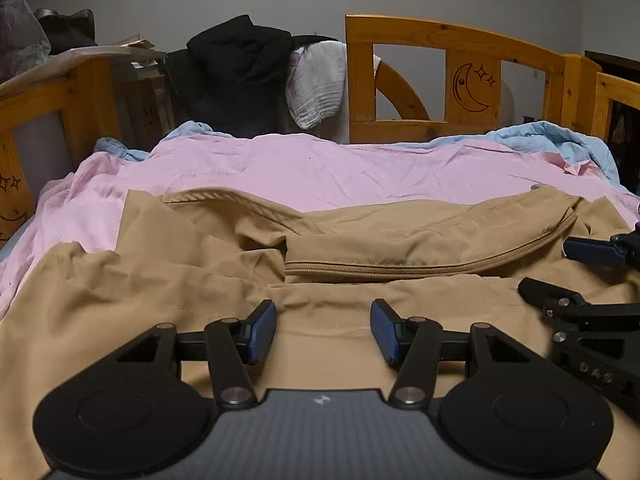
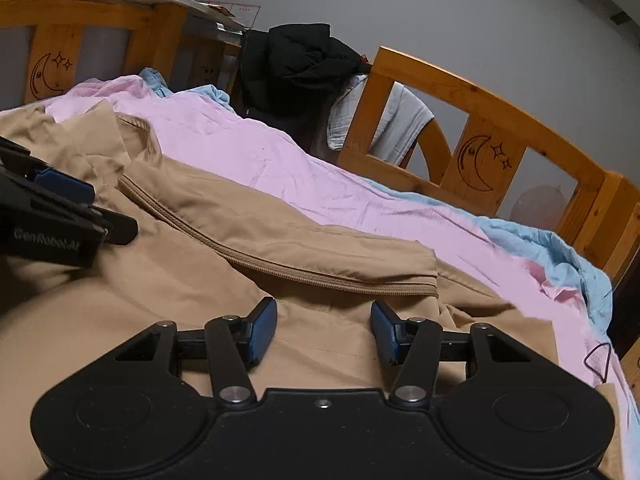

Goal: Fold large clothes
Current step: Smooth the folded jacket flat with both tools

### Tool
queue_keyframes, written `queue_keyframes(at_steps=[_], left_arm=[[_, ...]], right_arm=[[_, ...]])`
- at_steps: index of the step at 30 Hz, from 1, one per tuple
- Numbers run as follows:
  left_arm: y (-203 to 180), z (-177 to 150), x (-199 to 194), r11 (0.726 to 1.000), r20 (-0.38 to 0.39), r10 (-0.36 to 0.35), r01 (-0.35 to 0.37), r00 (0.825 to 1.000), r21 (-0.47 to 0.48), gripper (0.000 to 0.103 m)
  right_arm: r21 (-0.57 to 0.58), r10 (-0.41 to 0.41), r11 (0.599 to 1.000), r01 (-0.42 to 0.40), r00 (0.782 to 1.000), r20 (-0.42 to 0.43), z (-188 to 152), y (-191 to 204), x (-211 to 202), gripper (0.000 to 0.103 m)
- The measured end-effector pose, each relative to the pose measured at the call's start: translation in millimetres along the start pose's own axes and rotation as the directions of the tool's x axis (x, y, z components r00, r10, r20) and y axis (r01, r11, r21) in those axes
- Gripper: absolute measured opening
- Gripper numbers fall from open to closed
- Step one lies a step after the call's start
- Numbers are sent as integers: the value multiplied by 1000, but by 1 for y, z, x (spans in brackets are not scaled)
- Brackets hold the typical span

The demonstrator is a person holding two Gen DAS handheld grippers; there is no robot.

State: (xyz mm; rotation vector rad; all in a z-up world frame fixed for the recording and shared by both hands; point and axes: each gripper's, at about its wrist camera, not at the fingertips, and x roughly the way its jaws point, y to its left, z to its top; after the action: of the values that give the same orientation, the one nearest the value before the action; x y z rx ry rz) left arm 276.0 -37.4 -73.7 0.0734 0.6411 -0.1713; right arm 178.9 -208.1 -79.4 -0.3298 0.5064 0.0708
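**Both grippers spread over the tan jacket**

Your left gripper [image 1: 323, 330] hovers with jaws apart, nothing between them, above the tan jacket [image 1: 168, 280] lying on the pink sheet [image 1: 280, 168] of the bed. Your right gripper [image 2: 323, 330] is likewise spread and empty, near the zipper [image 2: 280, 270].

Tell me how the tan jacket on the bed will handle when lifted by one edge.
The tan jacket will probably drape and sag, since it lies in soft creases over the pink sheet. The cloth looks thin and smooth, so it may slip from a shallow pinch. The zipper edge looks a bit stiffer and may hold its line better.
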Motion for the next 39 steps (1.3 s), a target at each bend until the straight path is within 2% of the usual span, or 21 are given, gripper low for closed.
queue_keyframes(at_steps=[3,6,10,14,16,18,21,26,29,30,32,35,39], left_arm=[[17,6,-21,994,-32,-11,8,999,-112,64],[35,-5,-56,981,4,-13,14,1000,-191,77],[36,-30,-63,988,-51,27,-34,998,-152,77],[34,-41,-54,988,-45,53,-59,998,-141,80],[33,-41,-52,987,-40,65,-70,997,-145,82],[32,-43,-51,988,-32,70,-74,997,-136,82],[35,-40,-53,986,-48,65,-71,997,-149,83],[43,-31,-68,974,-97,84,-102,992,-204,93],[44,-25,-83,967,-107,120,-140,987,-212,99],[45,-23,-89,964,-107,135,-155,985,-215,102],[47,-21,-101,958,-90,152,-169,984,-230,102],[50,-18,-114,955,-85,145,-162,986,-247,102],[60,-28,-127,940,-124,147,-178,981,-291,102]], right_arm=[[84,59,995,-58,998,-12,6,-25,-16,56],[122,48,991,-49,999,11,3,-48,-59,70],[118,53,992,-48,998,-41,-24,-64,-93,71],[170,48,985,-27,992,-119,-56,-65,-83,72],[215,42,976,-16,992,-118,-65,-67,-77,81],[242,37,970,-7,992,-118,-68,-68,-74,82],[259,43,966,-12,992,-116,-68,-71,-75,81],[261,39,965,-14,995,-88,-59,-73,-89,81],[254,29,967,-10,997,-71,-51,-73,-102,87],[261,25,965,-7,997,-67,-49,-74,-107,92],[306,19,952,2,998,-67,-44,-78,-119,95],[399,59,916,-31,996,-60,-45,-84,-134,98],[372,99,925,-76,994,-43,-45,-74,-142,99]])
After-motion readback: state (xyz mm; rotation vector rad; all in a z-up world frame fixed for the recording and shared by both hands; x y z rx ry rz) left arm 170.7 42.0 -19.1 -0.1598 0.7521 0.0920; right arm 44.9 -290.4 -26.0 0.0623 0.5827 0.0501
